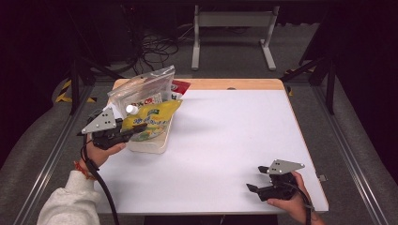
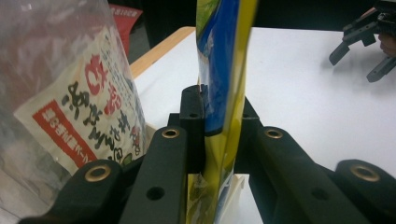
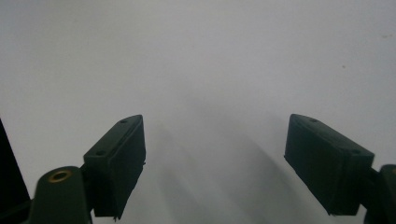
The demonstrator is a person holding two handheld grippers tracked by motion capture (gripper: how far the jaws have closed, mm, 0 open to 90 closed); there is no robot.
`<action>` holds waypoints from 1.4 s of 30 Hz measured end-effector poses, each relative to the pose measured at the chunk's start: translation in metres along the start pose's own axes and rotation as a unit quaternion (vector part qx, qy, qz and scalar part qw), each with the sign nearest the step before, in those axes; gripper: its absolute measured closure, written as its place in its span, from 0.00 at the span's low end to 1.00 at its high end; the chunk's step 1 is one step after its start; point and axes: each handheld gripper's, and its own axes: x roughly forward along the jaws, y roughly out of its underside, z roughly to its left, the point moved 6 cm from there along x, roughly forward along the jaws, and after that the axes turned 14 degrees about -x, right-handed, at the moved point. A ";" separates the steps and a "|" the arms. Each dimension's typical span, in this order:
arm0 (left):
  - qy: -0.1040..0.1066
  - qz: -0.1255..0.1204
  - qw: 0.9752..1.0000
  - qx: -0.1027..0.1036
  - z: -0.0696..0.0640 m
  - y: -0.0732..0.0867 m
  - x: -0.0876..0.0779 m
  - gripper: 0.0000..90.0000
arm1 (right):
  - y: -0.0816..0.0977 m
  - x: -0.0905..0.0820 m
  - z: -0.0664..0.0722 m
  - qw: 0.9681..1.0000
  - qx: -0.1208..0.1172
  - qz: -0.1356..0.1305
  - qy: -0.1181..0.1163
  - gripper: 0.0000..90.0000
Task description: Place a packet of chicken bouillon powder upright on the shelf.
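Yellow foil pouch (image 1: 151,123) is clamped in your left gripper (image 1: 133,131), held over the white bin (image 1: 149,145) at the table's (image 1: 225,140) left edge, beside the clear packet (image 1: 141,91) standing in it. You have it lifted but not yet placed anywhere; your right gripper (image 1: 257,179) rests released, jaws wide, near the front right corner.

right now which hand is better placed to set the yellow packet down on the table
Left. The left gripper is already shut on the yellow packet, beside the bin. The right gripper is open and empty, far off at the near right of the table.
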 end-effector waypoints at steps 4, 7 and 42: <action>-0.003 0.016 1.000 -0.008 0.007 0.007 0.003 0.89 | 0.000 0.000 0.000 1.000 0.001 0.000 0.000 0.23; -0.002 0.026 1.000 -0.015 0.012 0.015 0.008 0.89 | 0.000 0.001 0.000 1.000 0.002 0.000 -0.001 0.22; -0.011 -0.007 0.998 -0.068 0.025 0.050 0.015 0.84 | -0.003 0.001 0.005 1.000 -0.014 0.004 -0.004 0.22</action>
